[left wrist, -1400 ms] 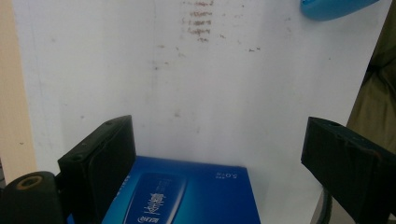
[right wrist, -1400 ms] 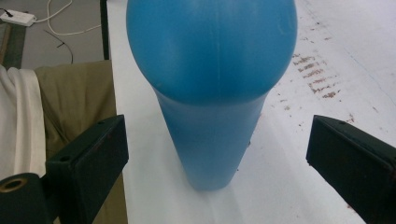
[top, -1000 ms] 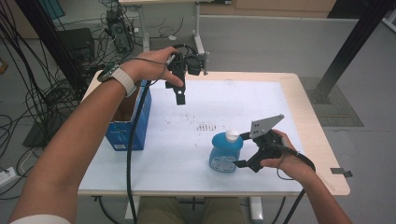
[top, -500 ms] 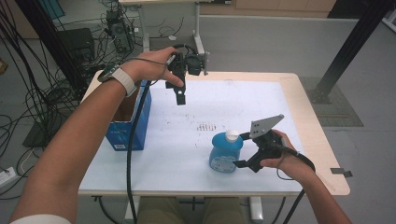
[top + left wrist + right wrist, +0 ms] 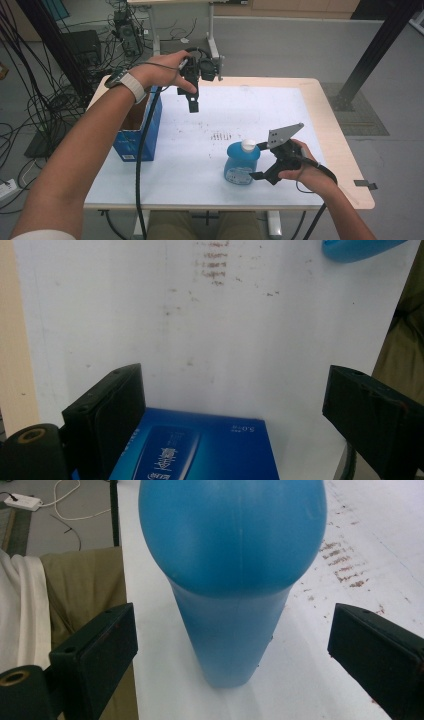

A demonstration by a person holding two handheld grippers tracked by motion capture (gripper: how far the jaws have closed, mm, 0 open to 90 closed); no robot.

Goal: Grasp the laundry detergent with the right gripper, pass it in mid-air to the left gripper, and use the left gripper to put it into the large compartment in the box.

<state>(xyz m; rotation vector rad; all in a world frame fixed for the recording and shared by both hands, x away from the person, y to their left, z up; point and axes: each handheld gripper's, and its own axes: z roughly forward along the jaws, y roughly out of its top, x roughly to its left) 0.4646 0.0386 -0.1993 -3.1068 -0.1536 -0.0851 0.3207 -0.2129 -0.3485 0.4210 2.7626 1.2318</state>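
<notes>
Two hand-held grippers are out: the left hand-held gripper (image 5: 193, 102) hangs raised, pointing down, jaws apart and empty, one blue box (image 5: 141, 131) standing below and beside it. The right hand-held gripper (image 5: 259, 160) lies low with jaws spread either side of one blue bottle (image 5: 242, 162), not pressing it. White tabletop (image 5: 190, 150), smudged; cables trail across the grey floor (image 5: 280, 47).

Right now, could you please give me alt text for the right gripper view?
A blue bottle stands on the white table between the right gripper's open black jaws, which do not touch it.
</notes>
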